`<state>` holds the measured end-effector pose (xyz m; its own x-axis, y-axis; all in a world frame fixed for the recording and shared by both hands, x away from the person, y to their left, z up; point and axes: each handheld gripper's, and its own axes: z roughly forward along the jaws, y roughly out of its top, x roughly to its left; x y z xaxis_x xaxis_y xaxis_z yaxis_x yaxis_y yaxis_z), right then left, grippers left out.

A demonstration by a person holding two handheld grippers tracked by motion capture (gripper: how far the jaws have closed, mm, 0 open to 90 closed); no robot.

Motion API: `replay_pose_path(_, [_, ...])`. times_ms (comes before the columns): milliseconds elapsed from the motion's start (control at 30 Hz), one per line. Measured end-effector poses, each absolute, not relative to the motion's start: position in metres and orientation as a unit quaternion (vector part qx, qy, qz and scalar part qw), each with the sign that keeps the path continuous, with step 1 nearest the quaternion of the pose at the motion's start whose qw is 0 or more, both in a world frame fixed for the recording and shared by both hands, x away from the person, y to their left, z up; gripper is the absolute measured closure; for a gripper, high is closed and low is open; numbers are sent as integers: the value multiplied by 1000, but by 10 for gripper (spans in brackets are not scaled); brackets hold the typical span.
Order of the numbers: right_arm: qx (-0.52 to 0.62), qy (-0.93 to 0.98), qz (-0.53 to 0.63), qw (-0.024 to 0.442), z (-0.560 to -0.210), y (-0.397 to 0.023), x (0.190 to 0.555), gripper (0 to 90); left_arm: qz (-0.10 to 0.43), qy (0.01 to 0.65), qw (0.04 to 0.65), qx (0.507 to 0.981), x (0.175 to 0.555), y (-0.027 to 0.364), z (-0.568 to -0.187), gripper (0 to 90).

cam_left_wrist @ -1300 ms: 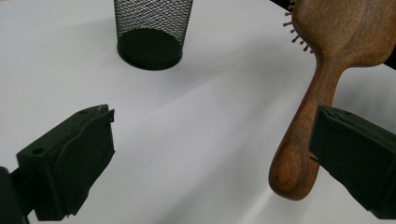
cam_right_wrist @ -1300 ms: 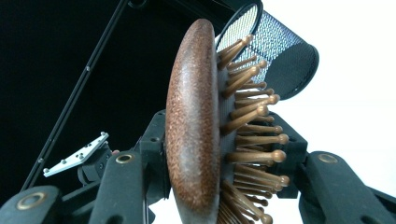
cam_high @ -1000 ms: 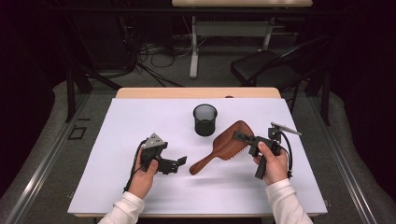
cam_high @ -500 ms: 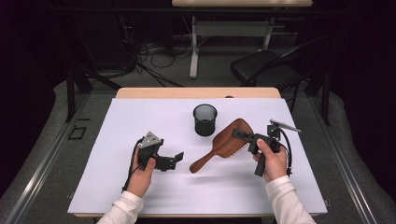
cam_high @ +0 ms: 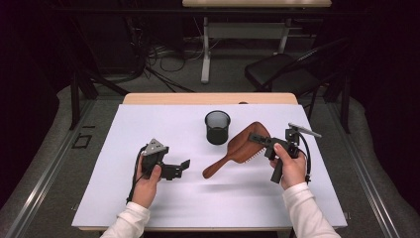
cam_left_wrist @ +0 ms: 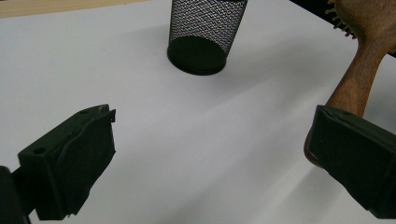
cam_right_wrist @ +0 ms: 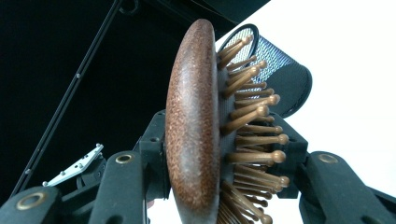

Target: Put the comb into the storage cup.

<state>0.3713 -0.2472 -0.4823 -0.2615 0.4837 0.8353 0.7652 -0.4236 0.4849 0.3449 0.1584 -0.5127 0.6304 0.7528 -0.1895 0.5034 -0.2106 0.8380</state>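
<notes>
With the right gripper (cam_high: 258,140) clenched on the brush (cam_high: 237,148) head, keep that grip firm and lower its handle into the cup (cam_high: 217,127) while the released left gripper (cam_high: 184,165) waits.

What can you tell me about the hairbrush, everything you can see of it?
The hairbrush is a brown wooden paddle brush with a rounded back, a tapering handle and wooden ball-tipped pins. The right gripper is shut on its head, one jaw on the back, the other among the pins. It is held tilted, head up toward the mesh cup, handle slanting down toward the left gripper. Whether the handle's tip rests on the white table I cannot tell.
</notes>
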Motion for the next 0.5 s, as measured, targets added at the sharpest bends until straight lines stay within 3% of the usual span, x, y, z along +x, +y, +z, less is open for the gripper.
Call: replay_pose_path(500, [-605, -519, -596, 99, -470, -254, 382, 505, 130, 406, 478, 768, 345, 160, -513, 9])
